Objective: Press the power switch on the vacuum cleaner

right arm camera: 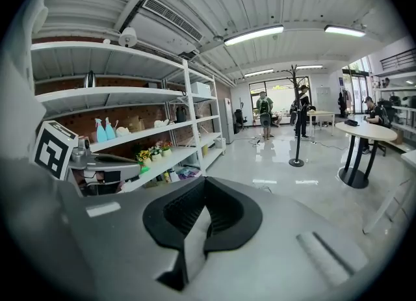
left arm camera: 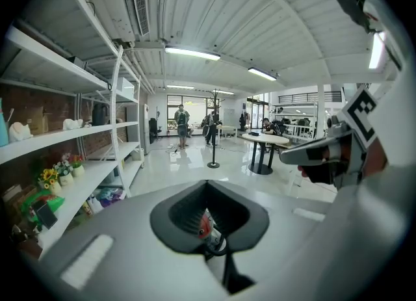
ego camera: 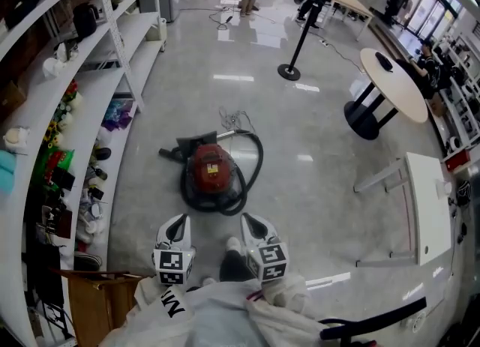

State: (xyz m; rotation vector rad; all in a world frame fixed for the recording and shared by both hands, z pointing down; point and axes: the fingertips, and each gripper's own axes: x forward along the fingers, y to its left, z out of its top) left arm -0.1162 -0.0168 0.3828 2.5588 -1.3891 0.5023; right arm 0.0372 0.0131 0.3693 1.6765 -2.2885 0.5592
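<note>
At the bottom edge of the head view, my left gripper (ego camera: 178, 224) and right gripper (ego camera: 255, 224) sit side by side, both pointing forward over the floor. In each gripper view I read the jaws as brought together at the tips with nothing clamped. Through the small opening behind the left gripper's tips I only glimpse a sliver of red from the machine beyond.

Just ahead of both grippers, and clearly apart from them, the red canister vacuum cleaner (ego camera: 212, 169) rests on the glossy grey floor (ego camera: 315, 128). Its black hose (ego camera: 253, 160) loops round the body. The power switch is too small for me to pick out on the top of the casing. Off to the left, well apart, stands a white shelving rack (ego camera: 90, 113).

I judge the task not yet started, since neither gripper touches the machine. What is left is all of it: close the gap, come down over the casing, find the switch and push it. Closed tips should serve as a blunt finger.
</note>
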